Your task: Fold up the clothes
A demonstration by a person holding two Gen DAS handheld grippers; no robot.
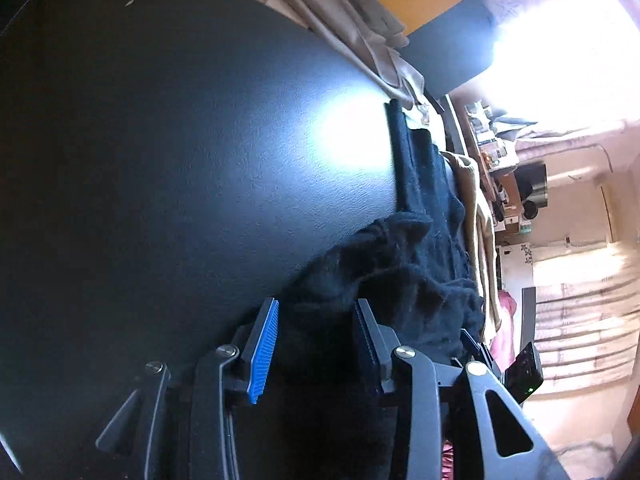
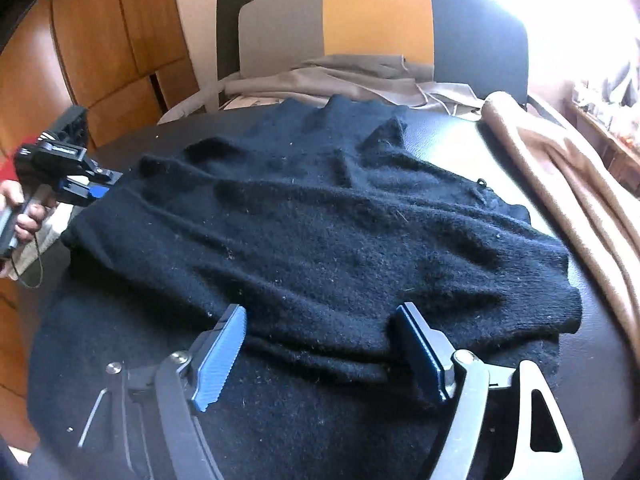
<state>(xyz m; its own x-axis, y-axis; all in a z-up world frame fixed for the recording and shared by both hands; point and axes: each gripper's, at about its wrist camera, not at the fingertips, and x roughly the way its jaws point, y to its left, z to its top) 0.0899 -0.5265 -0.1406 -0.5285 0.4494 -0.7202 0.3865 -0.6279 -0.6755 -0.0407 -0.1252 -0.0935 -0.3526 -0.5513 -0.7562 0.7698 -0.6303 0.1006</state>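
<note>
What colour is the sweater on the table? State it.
Black, fuzzy knit sweater; clearest in the right wrist view.

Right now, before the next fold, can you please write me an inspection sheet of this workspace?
Surface: dark round table, mostly covered.
Job's things: black knit sweater spread flat, slightly wrinkled.
Clutter: tan cloth on the table's right edge; grey fabric behind.
Grippers: left gripper open, sweater edge between its fingers; right gripper open around the near hem.
Cables: thin black cord hanging below the left gripper's handle.
Surroundings: chair back, wooden cabinet.
</note>
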